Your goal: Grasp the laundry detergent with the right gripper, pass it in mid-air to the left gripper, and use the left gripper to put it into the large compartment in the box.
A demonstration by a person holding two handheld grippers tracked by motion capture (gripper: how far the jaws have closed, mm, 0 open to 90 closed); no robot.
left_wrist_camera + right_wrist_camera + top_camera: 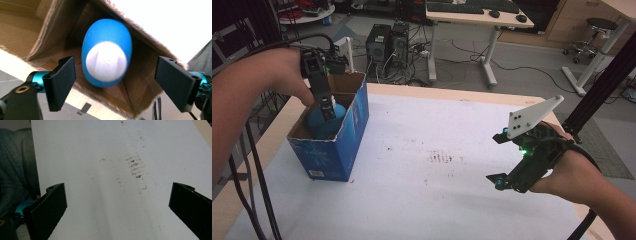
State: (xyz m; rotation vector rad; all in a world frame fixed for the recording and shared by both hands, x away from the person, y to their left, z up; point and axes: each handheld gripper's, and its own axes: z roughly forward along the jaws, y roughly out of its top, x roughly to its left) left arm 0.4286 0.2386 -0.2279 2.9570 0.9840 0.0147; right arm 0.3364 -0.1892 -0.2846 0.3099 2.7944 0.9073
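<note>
Blue bottle (pixel 107 53) with white cap already inside cardboard box (pixel 354 127), directly ahead of left gripper (pixel 115 82), jaws spread, released. Right gripper (pixel 117 212) released, idle over table (pixel 100 195). Little visibly left.

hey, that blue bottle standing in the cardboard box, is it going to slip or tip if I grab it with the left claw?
The blue bottle looks smooth and rounded, so flat pads may slip on it. It probably won't tip far, since the box walls stand close around it. The left claw is open around its white cap, likely a firmer hold.
</note>
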